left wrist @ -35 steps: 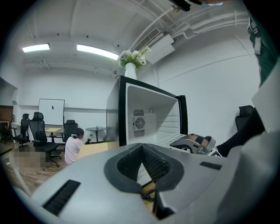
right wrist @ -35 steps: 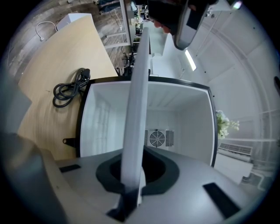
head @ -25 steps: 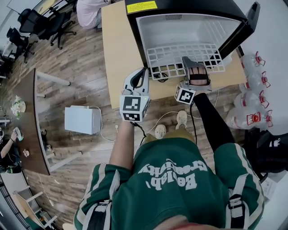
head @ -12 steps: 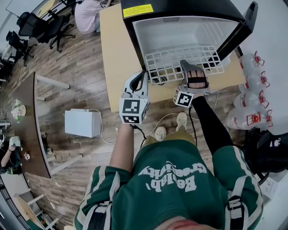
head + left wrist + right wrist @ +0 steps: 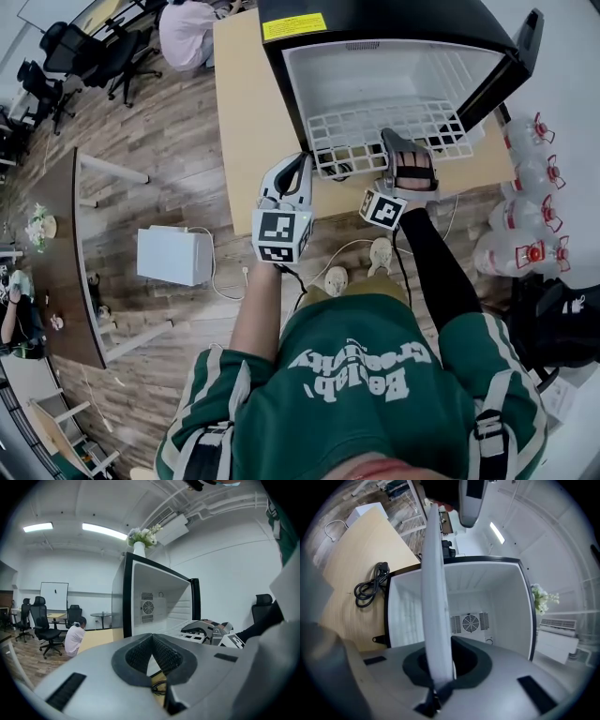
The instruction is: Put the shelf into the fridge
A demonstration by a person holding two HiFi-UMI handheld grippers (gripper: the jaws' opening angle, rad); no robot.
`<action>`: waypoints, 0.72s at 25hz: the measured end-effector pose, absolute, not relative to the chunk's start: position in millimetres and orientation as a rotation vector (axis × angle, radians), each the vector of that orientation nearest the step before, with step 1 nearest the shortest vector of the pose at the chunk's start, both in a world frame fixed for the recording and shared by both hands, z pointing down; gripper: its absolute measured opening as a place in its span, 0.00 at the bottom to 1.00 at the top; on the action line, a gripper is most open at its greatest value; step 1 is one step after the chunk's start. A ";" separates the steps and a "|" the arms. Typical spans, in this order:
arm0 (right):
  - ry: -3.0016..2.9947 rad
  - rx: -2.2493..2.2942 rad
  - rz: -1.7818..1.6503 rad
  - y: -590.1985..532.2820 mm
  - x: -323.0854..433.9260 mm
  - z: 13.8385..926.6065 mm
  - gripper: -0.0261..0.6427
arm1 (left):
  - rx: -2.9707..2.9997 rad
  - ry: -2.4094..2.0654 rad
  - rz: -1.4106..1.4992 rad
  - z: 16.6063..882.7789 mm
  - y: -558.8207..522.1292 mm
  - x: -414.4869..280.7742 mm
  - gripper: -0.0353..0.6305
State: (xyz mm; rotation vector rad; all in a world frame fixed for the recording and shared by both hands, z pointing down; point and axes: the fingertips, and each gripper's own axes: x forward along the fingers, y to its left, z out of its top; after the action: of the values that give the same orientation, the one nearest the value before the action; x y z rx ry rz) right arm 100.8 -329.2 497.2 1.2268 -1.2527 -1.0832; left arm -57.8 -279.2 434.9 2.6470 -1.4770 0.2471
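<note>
A black fridge (image 5: 375,21) with a white inside stands open on a wooden table (image 5: 248,103). A white wire shelf (image 5: 375,131) lies level, its back part inside the fridge and its front edge sticking out. My right gripper (image 5: 392,141) is shut on that front edge. In the right gripper view the shelf (image 5: 433,597) runs edge-on between the pads, toward the fridge (image 5: 487,592). These jaws have just opened a little, with the shelf still between them. My left gripper (image 5: 302,159) hovers by the shelf's front left corner, shut and holding nothing (image 5: 152,641).
The fridge door (image 5: 506,66) swings out to the right. A black cable (image 5: 370,588) lies coiled on the table under the shelf. Water bottles (image 5: 525,169) stand on the floor at right, a white box (image 5: 172,255) at left. A person (image 5: 74,637) crouches behind the table.
Both grippers and the shelf keep their places. Only the head camera has shifted a little.
</note>
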 end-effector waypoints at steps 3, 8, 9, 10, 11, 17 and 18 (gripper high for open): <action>-1.251 1.222 -1.084 -328.7 100.0 500.3 0.08 | 2.638 -1.485 0.249 435.5 -280.3 -61.2 0.05; -1.248 1.247 -1.064 -328.7 100.7 499.6 0.08 | 2.636 -1.474 0.243 436.7 -282.9 -57.5 0.05; -1.248 1.257 -1.062 -329.1 100.8 499.5 0.08 | 2.635 -1.470 0.242 437.2 -283.6 -56.7 0.05; -1.249 1.268 -1.060 -329.8 100.7 499.6 0.08 | 2.633 -1.465 0.241 438.0 -284.3 -56.2 0.05; -1.249 1.280 -1.055 -331.0 100.3 499.4 0.08 | 2.633 -1.461 0.241 438.8 -284.9 -55.8 0.05; -1.241 1.302 -1.033 -343.8 98.0 499.4 0.08 | 2.634 -1.460 0.246 441.4 -288.3 -54.0 0.05; -1.243 1.298 -1.045 -345.3 98.3 500.0 0.08 | 2.630 -1.462 0.247 441.8 -289.6 -55.0 0.05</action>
State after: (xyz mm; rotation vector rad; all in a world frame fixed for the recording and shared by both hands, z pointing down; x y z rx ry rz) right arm 98.3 -345.3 500.0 1.2981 -1.2433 -1.0449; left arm -55.0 -289.6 441.8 2.6304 -1.4617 0.2467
